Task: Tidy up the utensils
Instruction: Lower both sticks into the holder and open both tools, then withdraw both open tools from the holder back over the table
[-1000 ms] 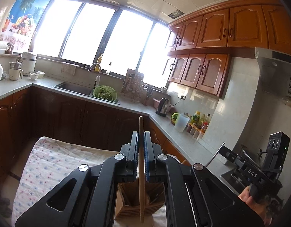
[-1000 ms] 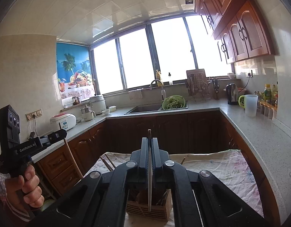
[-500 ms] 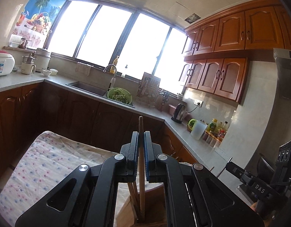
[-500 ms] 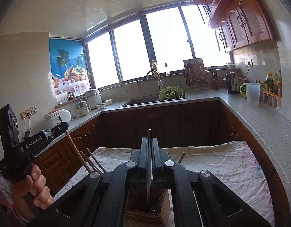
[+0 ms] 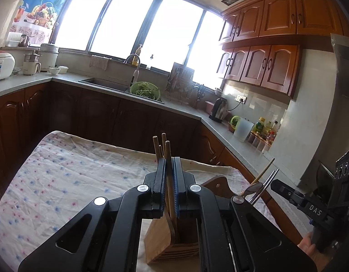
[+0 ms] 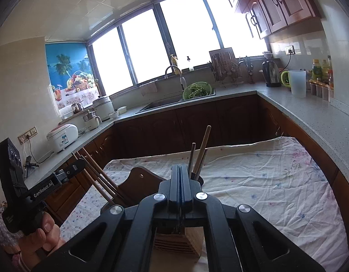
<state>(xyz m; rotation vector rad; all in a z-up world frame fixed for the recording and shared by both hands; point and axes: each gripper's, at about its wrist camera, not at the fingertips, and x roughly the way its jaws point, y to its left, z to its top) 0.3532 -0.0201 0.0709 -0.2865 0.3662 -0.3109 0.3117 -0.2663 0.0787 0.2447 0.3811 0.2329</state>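
Pointing down over a slatted wooden utensil box (image 5: pixel 165 244), left black gripper (image 5: pixel 169 181) clamped on a wooden chopstick (image 5: pixel 168 158) — right black gripper (image 6: pixel 180 185) pinched on something thin, unidentifiable, floral tablecloth (image 6: pixel 265 181) below.

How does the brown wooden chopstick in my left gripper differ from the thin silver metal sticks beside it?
The brown wooden chopstick is thicker and matte; the thin silver metal sticks are shiny. The chopstick stands near upright, clamped in the left gripper; the sticks lean right. Both are straight.
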